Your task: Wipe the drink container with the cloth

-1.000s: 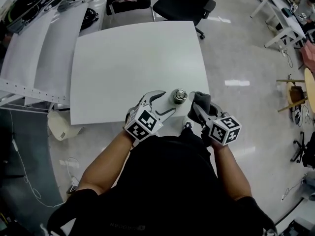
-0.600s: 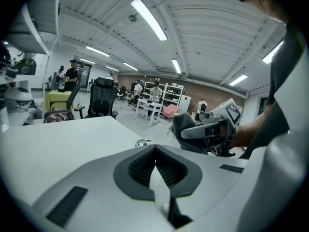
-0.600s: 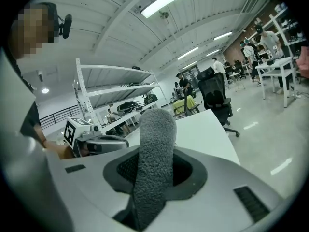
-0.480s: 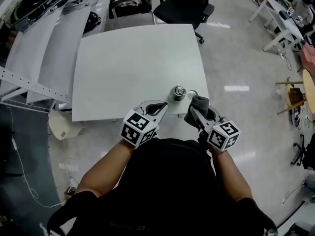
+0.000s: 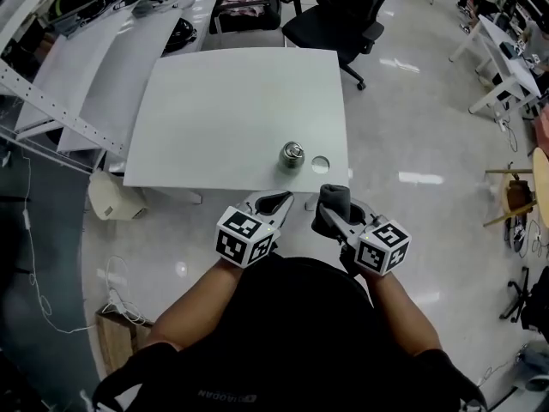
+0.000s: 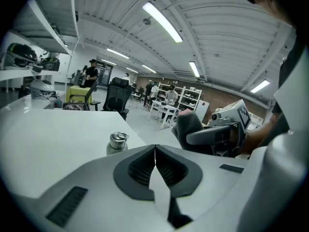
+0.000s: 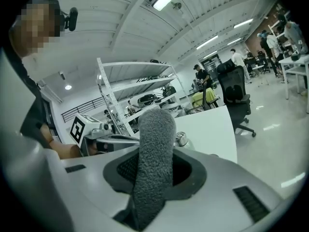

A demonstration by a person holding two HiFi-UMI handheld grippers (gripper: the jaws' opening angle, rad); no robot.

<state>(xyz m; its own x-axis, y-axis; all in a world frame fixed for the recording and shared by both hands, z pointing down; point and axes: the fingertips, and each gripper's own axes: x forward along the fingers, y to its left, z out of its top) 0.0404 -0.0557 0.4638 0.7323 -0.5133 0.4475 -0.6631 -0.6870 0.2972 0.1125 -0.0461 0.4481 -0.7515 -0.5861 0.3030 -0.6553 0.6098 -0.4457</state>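
Holds the left gripper (image 5: 273, 202) shut tight, jaws pressed together with nothing in them. Grips a fuzzy grey cloth (image 7: 153, 163) in the right gripper (image 5: 331, 220), jaws closed on it and the cloth sticking up past the tips. Holds both grippers side by side, just off the near edge of the white table (image 5: 232, 110). Finds the drink container (image 5: 292, 154), a small shiny metal bottle, standing upright on the table close to that near edge. Sits ahead of the two grippers and between them, apart from both and apart from the cloth. Shows black and white square marks on each gripper's cube. Has small pale print on the black shirt (image 5: 283, 333), too tiny to read.
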